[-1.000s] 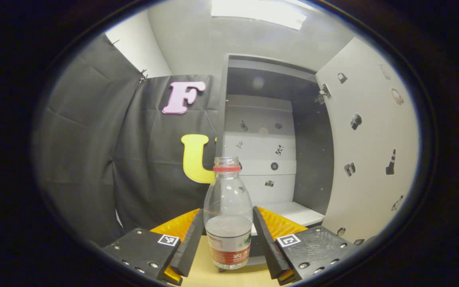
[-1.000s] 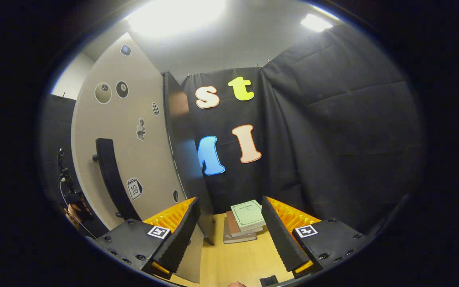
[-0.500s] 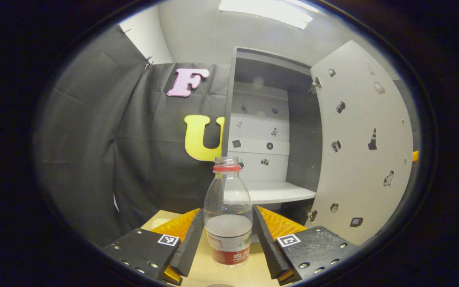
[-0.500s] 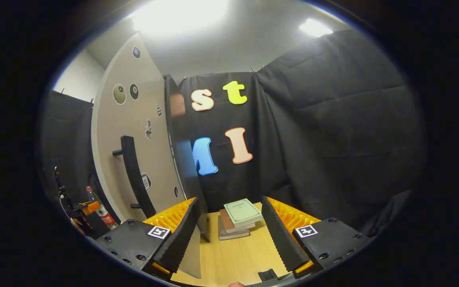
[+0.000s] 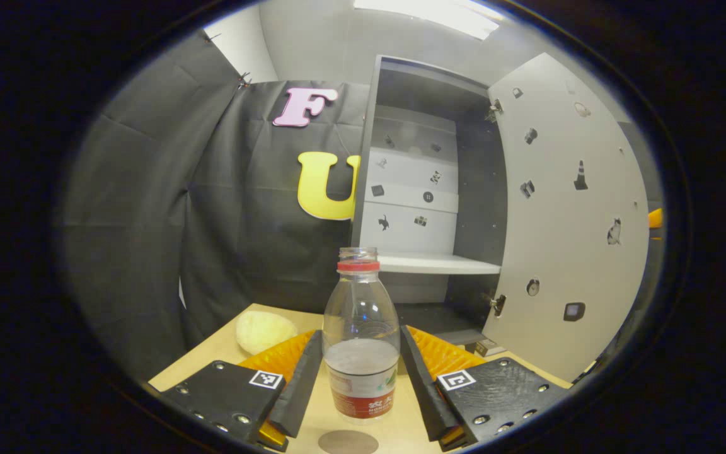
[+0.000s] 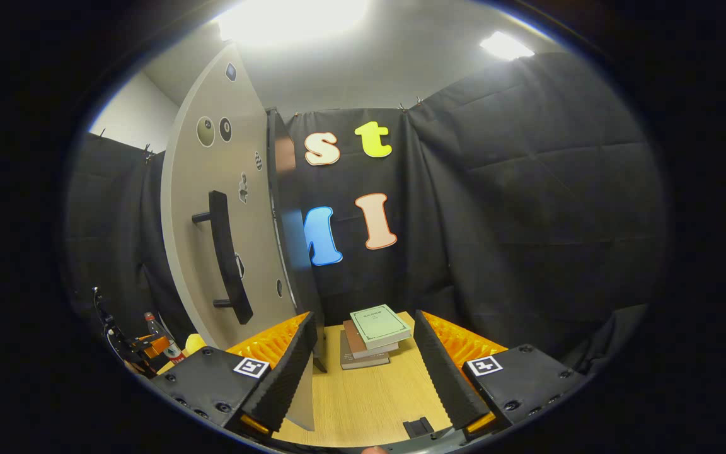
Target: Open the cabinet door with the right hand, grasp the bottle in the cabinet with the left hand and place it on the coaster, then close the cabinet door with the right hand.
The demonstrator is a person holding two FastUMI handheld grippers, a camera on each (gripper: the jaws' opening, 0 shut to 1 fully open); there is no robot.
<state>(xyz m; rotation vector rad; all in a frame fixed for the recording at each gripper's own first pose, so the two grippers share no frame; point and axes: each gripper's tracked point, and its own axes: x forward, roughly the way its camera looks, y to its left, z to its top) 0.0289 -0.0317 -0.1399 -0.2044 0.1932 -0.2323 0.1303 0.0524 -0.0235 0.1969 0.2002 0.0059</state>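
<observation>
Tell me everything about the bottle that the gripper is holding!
The bottle is clear plastic, with a red ring at its open neck and no cap. It has a red and white label low down and some water inside. It stands upright between the left gripper's jaws, which press its sides. It is out of the cabinet, above the wooden table, just behind the round coaster.

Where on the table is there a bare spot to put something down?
In the right gripper view, the tabletop is bare between the book stack and the right gripper. In the left gripper view it is crowded: the left gripper holds the bottle just above the round coaster, with a yellowish lump left of it.
</observation>
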